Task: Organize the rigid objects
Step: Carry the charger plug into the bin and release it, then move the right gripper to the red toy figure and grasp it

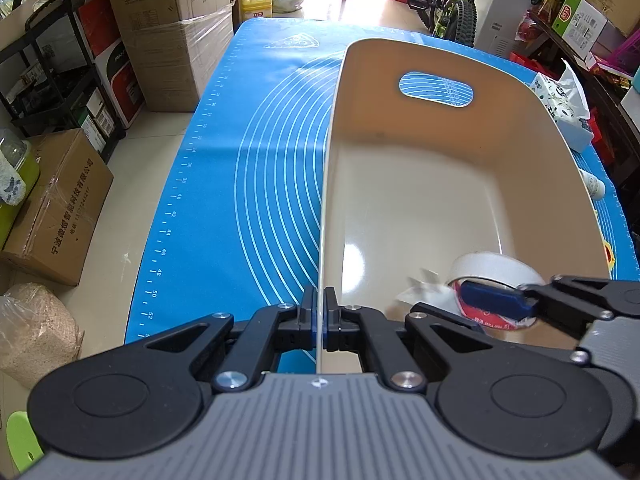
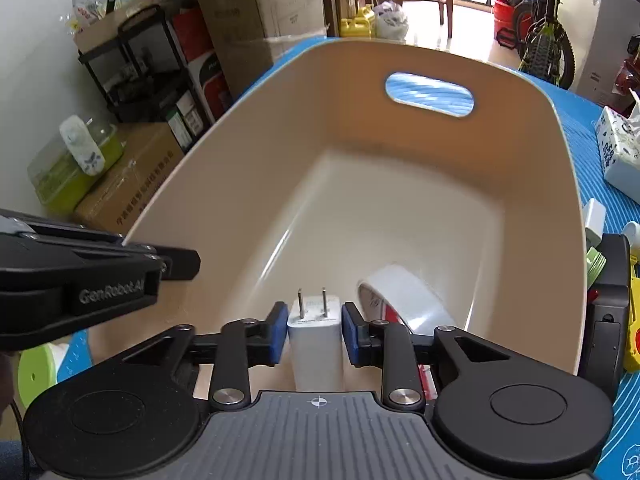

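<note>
A cream plastic bin with a handle cutout stands on the blue mat. My left gripper is shut on the bin's left rim. My right gripper holds a white two-prong charger plug between its blue pads, over the near end of the bin. The pads sit close beside the plug; a thin gap shows on each side. A white tape roll lies inside the bin by the plug; it also shows in the left wrist view. My right gripper reaches into the left wrist view.
A tissue pack, a white bottle and yellow and green small items lie on the mat right of the bin. Cardboard boxes, a black shelf and a bicycle stand around the table.
</note>
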`<state>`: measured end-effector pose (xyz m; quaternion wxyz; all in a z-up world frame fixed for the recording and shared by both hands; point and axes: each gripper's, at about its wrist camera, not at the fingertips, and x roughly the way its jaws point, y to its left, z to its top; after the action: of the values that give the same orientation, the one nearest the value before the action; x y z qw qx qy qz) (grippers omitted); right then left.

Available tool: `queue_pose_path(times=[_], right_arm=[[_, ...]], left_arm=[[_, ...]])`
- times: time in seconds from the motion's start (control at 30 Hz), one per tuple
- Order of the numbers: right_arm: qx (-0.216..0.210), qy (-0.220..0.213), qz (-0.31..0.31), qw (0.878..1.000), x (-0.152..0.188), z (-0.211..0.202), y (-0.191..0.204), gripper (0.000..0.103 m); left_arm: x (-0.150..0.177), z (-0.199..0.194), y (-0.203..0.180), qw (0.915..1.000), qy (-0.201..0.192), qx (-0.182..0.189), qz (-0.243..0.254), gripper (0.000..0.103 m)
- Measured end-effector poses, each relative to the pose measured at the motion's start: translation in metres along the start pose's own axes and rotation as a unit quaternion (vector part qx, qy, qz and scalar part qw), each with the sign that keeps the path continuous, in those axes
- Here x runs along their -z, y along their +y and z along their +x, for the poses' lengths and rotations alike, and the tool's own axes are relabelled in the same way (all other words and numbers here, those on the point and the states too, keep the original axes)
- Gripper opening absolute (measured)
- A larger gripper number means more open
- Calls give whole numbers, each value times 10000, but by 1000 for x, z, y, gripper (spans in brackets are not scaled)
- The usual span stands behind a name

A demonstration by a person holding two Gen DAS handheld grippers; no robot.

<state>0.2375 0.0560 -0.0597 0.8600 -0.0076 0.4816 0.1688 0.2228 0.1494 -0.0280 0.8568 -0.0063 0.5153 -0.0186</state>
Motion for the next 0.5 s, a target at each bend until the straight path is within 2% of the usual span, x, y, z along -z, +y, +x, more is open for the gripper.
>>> queue_pose_path(times=[0.07,0.23,0.5], right_arm=[[-81,-183,7,9998,-1,-10,-2,55],[-255,-649,155,9974,-8,-44,-13,58],[115,-1278,376,9910,-9,-94,-45,62]], left_arm=[[0,0,0,10000,-12,5,-21,4],[-1,0,2,10000,2,20,-20,4],[0,0,2,10000,2,9,-6,4]])
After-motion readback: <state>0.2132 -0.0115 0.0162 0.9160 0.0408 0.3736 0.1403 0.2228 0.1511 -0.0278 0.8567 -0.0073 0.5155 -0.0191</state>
